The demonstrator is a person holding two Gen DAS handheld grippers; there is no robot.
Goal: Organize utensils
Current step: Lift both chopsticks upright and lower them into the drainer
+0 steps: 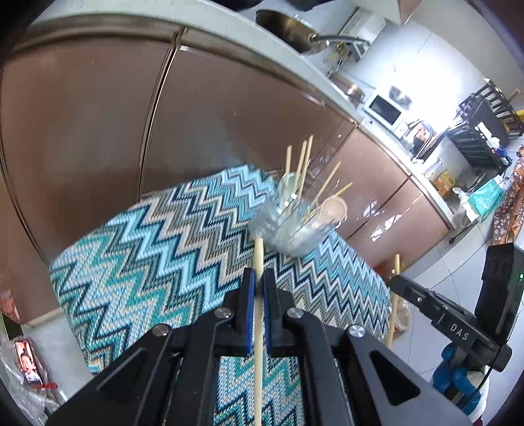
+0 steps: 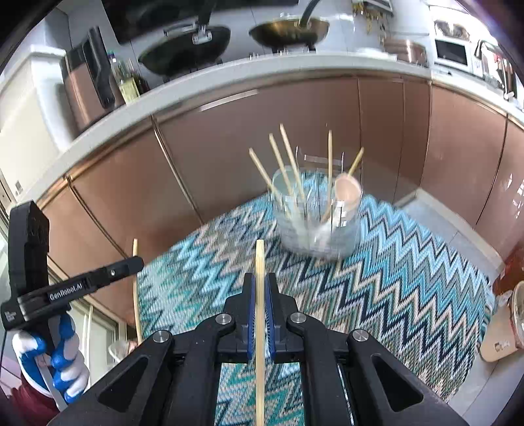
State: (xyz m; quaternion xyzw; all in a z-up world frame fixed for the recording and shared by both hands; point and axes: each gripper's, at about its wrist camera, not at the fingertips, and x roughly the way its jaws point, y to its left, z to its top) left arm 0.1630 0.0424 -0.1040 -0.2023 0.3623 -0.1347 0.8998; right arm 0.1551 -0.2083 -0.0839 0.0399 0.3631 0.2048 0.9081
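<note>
- Left gripper (image 1: 258, 278): jaws are seen closed on a single wooden chopstick (image 1: 258, 327), which is pinched between the blue pads (image 1: 250, 314) and runs straight up the view, its tip reaching just short of the glass holder.
- Right gripper (image 2: 260, 281): jaws are likewise closed on a second chopstick (image 2: 260, 327), clamped between blue pads (image 2: 251, 321), its upper end standing free above the fingertips.
- Both grippers are held over a table covered by a zigzag cloth (image 1: 147, 255) in teal, blue, white and beige.
- In the left wrist view the right gripper is seen from the side at the right edge, gripped by a blue-and-white gloved hand (image 1: 455, 377).
- In the right wrist view the left gripper is seen at the left edge, with its chopstick sticking up past the jaws; a gloved hand (image 2: 55, 357) is wrapped round the handle.
- Further on, a clear glass utensil holder (image 2: 314, 226) is stood on the cloth, near the far edge of the table. It is blurred in both views.
- Inside the holder, several chopsticks (image 2: 288, 164) are leaned outward at differing angles, and a pale wooden spoon (image 2: 347, 193) is stood bowl upward.
- Behind the table, brown cabinet doors (image 2: 262, 131) are noted under a pale countertop (image 2: 229, 82).
- On the countertop, a dark wok (image 2: 186, 46) and a brass-coloured pan (image 2: 288, 29) are set side by side; a white microwave (image 2: 450, 52) is placed further right.
</note>
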